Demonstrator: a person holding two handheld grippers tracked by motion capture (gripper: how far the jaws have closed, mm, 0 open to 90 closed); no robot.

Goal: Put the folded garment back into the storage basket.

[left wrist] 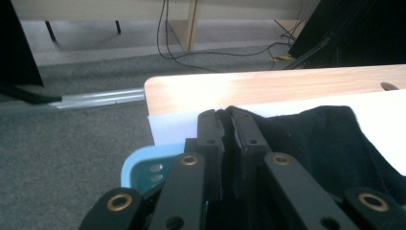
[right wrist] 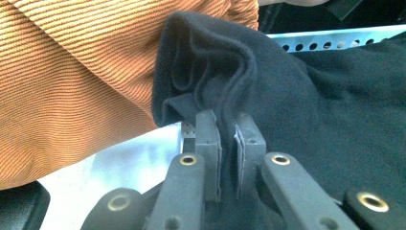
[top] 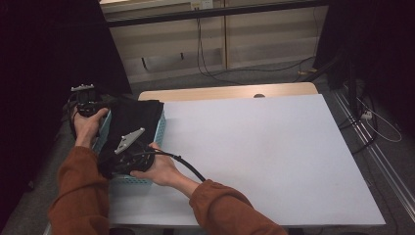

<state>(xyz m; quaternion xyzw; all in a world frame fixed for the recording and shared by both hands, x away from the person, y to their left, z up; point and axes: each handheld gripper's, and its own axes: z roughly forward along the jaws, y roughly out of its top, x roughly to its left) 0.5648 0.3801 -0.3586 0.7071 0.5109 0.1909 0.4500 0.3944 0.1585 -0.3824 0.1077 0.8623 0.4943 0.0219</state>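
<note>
A black cloth [top: 133, 120] lies heaped in a light blue basket [top: 160, 128] at the table's left edge. My left gripper [top: 98, 105] is at the basket's far left corner, its jaws shut on an edge of the black cloth [left wrist: 306, 139]. In the left gripper view the left gripper [left wrist: 228, 115] pinches a thin fold between its pads. My right gripper [top: 108, 166] is at the basket's near side, shut on a bunched fold of the black cloth [right wrist: 297, 96]. The right gripper [right wrist: 229, 120] holds that fold right beside an orange corduroy sleeve [right wrist: 76, 76].
A white sheet [top: 264, 156] covers most of the wooden table [top: 230, 91], bare to the right of the basket. Beyond the table are grey carpet, cables [top: 205, 63] and a pale cabinet. A metal rail [top: 386, 161] runs along the floor at right.
</note>
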